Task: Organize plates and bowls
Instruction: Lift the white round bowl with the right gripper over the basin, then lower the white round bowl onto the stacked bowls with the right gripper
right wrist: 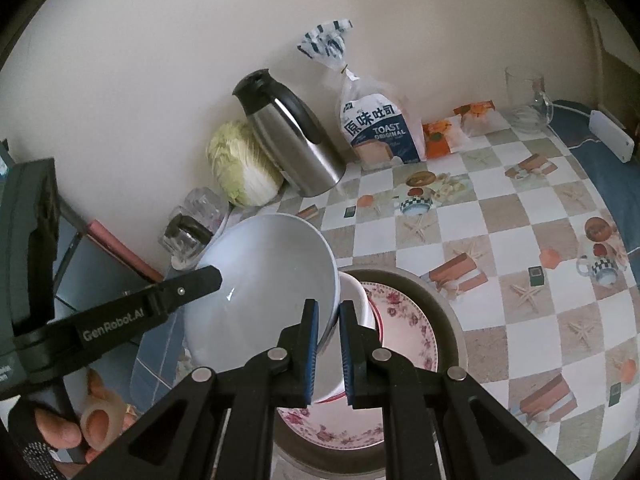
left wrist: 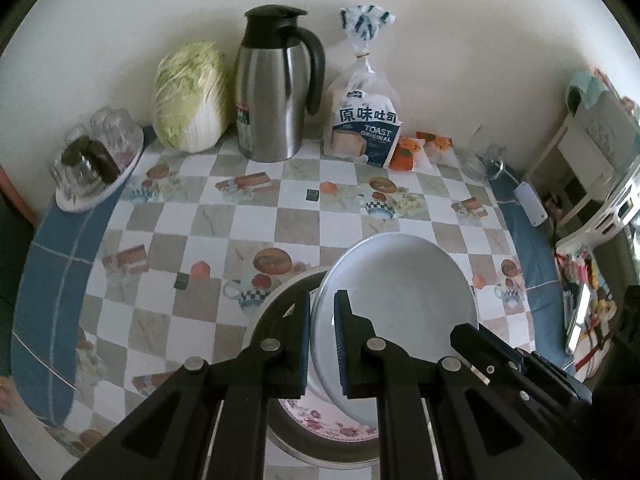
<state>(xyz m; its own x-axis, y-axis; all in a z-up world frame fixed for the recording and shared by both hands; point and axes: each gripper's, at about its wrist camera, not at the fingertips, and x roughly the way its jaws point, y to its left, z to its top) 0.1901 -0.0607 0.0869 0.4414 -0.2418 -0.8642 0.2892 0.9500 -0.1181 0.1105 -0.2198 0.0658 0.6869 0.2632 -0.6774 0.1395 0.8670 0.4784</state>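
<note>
Now | white bowl [right wrist: 260, 280]: tilted, mouth facing right | both grippers [left wrist: 322, 336] [right wrist: 329, 344] pinching its rim

Both grippers are black with blue ribbed pads [right wrist: 313, 354] and silver rivets — one branded "GenRobot.AI".
</note>
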